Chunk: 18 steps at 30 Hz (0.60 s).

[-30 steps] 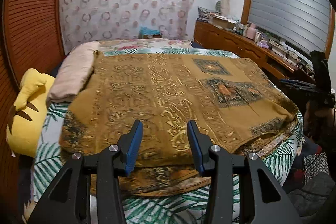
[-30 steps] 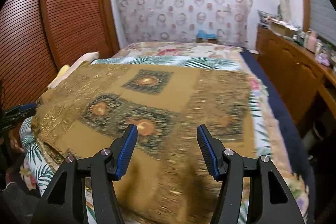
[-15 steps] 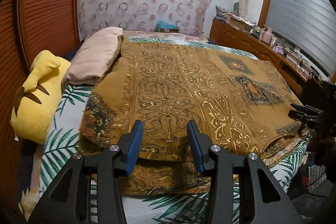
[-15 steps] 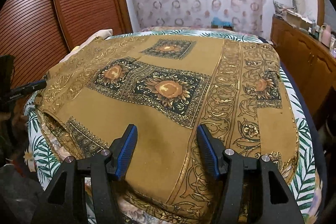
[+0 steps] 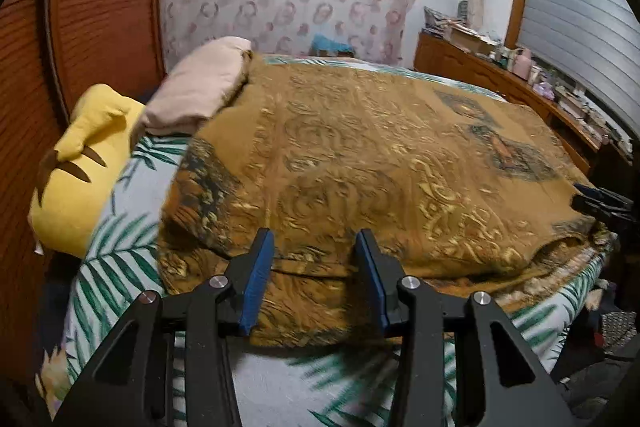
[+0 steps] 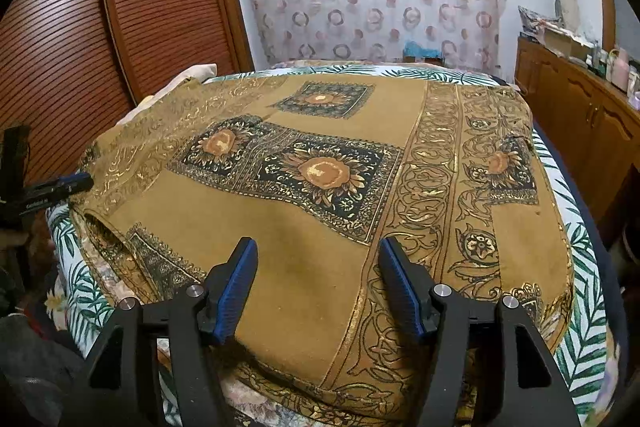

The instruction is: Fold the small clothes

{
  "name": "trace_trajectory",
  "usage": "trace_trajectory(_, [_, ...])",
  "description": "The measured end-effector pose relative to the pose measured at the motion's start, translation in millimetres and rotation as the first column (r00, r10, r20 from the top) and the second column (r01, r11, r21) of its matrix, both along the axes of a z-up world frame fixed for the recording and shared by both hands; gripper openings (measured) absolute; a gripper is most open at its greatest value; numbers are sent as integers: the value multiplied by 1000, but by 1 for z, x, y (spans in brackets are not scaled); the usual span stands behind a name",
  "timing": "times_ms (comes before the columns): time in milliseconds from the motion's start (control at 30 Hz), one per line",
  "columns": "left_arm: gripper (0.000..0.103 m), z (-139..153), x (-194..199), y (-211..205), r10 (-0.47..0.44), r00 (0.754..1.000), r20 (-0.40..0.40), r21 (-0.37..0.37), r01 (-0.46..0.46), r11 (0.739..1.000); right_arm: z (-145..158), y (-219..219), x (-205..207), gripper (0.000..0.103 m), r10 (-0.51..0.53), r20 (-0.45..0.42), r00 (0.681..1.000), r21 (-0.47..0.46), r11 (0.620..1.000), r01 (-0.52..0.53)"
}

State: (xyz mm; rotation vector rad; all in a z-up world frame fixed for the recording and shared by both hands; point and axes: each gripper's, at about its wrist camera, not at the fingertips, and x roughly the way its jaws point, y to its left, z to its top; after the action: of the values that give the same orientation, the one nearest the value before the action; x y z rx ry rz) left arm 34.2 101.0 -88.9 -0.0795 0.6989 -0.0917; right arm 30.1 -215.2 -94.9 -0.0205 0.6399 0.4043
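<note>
Setting: bed [image 5: 120, 259] with palm-leaf sheet, curtained wall beyond both tongs.
Garment: brown gold-printed cloth [image 6: 320, 211] spread ahead of both tongs, apparently doubled once; lower layer shows at near edge.
Left gripper [image 5: 315, 277]: jaws apart, near hem between them, unpinched.
Right gripper [image 6: 319, 285]: jaws opening over cloth, nothing clamped.
Progress: early; further folds remain.

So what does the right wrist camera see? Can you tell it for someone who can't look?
The right claw, its jaws opening with nothing pinched between them, hangs over the near edge of a big mustard-gold patterned cloth spread on a bed. Under it shows a palm-leaf bedsheet. The left claw's tip pokes in at the cloth's left edge.
</note>
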Motion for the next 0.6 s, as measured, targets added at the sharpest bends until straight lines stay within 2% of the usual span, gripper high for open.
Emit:
trace_trajectory(267, [45,0,-5,22,47,999,-6,11,-47,999,2,4,-5,71,7,8,1000,-27,1000,-6])
trace_trajectory(367, [45,0,-8,38,106,994,-12,38,-105,994,2,4,-5,71,8,8,1000,-32,999,-8])
trace_trajectory(433, [45,-1,-8,47,91,996,-22,18,-90,996,2,3,-5,72,11,9,1000,-34,999,-11])
trace_trajectory(600, [45,5,-7,50,116,993,-20,59,-114,992,2,2,-5,72,12,13,1000,-38,999,-12])
